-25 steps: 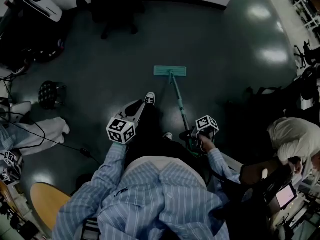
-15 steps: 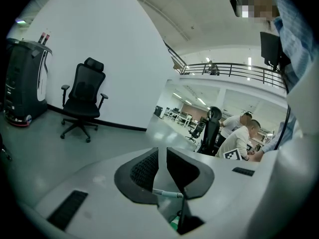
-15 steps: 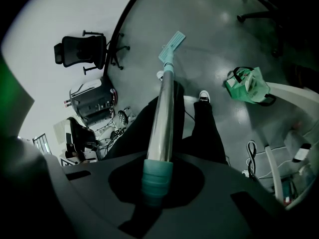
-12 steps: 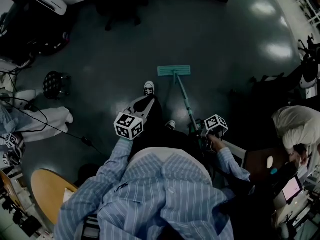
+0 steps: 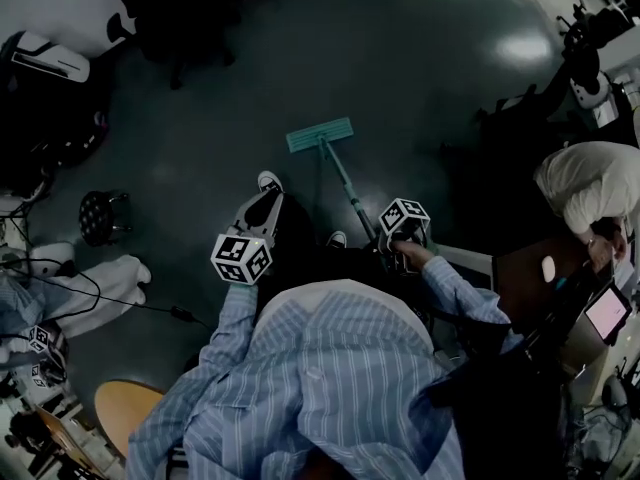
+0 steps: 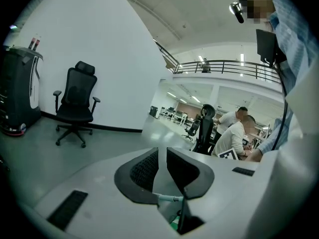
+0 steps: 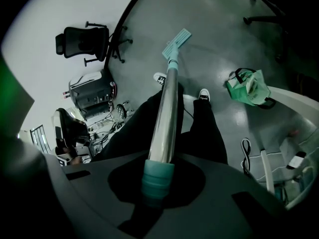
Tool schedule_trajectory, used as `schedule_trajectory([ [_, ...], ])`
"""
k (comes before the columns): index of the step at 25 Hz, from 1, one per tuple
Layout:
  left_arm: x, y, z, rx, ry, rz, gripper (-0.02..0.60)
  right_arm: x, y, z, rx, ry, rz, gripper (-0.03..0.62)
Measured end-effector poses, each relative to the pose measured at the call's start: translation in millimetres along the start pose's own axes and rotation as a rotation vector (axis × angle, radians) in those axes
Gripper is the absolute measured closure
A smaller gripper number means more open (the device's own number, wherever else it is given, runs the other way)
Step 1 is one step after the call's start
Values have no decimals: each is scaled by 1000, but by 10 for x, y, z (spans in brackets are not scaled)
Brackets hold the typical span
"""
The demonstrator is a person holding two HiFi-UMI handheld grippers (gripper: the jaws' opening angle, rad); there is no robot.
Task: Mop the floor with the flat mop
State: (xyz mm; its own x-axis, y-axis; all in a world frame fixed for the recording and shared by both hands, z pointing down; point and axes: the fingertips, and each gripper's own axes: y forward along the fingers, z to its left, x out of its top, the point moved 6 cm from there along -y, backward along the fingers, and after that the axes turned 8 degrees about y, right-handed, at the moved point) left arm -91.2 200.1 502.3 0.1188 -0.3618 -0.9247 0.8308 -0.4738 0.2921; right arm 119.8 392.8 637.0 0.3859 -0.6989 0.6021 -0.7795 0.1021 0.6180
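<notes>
The flat mop [image 5: 338, 173] rests its teal pad on the dark floor [image 5: 420, 78], ahead of the person's shoes. The right gripper [image 7: 159, 176] fingers clamp its pole. The left gripper [image 6: 162, 166] fingers are almost together, empty.

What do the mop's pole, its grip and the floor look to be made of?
Mop pole: probably bare metal, polished; it is silvery and carries long bright streaks.
Grip: seems to be teal plastic or rubber, matte, with moulded rings.
Floor: a smooth, glossy hard coating, perhaps epoxy or vinyl; ceiling lights mirror in it as soft white patches.
</notes>
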Motion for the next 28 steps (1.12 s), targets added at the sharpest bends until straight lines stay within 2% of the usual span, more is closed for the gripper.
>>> schedule_trajectory([
  [28,-14,0,62,36,24,5,528,115,-47,-42,25,-9,-12,563],
])
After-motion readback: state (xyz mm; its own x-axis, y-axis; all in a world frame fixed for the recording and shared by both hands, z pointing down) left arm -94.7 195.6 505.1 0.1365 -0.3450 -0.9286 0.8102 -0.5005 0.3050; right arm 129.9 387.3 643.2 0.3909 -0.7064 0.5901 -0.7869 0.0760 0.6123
